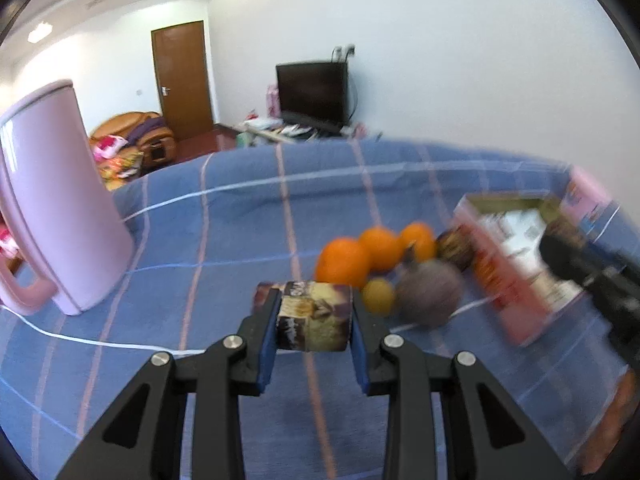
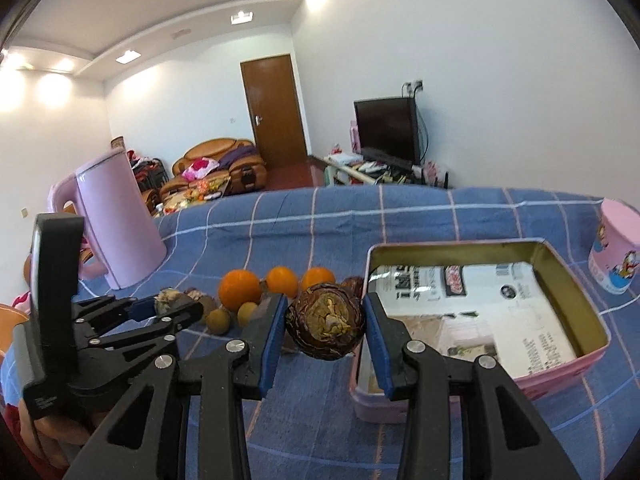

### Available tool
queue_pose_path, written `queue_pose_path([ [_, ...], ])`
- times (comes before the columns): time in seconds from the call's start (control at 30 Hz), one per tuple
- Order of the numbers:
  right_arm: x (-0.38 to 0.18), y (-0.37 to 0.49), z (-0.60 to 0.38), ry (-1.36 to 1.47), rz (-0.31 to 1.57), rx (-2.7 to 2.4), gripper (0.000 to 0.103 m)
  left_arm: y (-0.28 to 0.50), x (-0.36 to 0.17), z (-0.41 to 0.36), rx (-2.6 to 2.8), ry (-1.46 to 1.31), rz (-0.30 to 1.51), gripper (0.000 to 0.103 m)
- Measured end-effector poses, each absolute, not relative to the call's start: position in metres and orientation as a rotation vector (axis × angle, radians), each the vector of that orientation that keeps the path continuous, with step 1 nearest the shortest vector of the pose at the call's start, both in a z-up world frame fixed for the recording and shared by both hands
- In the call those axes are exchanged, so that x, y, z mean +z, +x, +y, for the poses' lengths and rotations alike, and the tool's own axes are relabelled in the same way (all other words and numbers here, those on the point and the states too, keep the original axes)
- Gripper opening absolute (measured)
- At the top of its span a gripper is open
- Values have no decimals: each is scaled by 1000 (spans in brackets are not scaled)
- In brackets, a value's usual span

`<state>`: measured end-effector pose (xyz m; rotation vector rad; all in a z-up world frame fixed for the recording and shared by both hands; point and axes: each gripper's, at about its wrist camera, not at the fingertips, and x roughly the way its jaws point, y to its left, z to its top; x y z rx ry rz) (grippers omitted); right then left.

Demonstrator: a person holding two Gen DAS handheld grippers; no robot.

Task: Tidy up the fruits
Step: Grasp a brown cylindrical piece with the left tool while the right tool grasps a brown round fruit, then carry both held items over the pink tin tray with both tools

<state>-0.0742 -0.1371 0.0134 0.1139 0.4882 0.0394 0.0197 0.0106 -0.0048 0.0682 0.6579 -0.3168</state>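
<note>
Three oranges (image 2: 240, 290) lie in a row beside the open pink tin (image 2: 560, 372) (brown fruits alongside).

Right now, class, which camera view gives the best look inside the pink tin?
The right wrist view. There the pink tin sits sharp and near, open top facing the camera, its printed lining and gold walls plain. In the left wrist view the tin is blurred, at the frame's edge, partly behind the right tongs.

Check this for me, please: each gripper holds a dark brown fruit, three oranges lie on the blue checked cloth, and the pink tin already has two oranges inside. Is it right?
One detail is wrong. In the right wrist view the pink tin holds no oranges; only printed paper lines its bottom. The three oranges lie on the blue checked cloth. The left gripper and right gripper each hold a dark brown fruit.
</note>
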Motion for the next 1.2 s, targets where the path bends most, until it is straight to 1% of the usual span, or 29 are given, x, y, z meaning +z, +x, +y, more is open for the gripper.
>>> queue_pose_path([
  [0.17,24,-81,-140,69,435,-8,41,16,10,33,-370,-90,579,33],
  [0.3,31,-83,-146,21,398,-59,41,11,12,36,-335,-98,513,33],
  [0.5,34,-89,-169,-16,363,-118,41,4,12,26,-331,-90,503,33],
  [0.87,30,-85,-227,-6,400,-165,41,-7,28,-44,-390,-34,496,33],
  [1.2,23,-82,-262,-10,448,-195,41,-5,20,-126,-442,39,557,33],
])
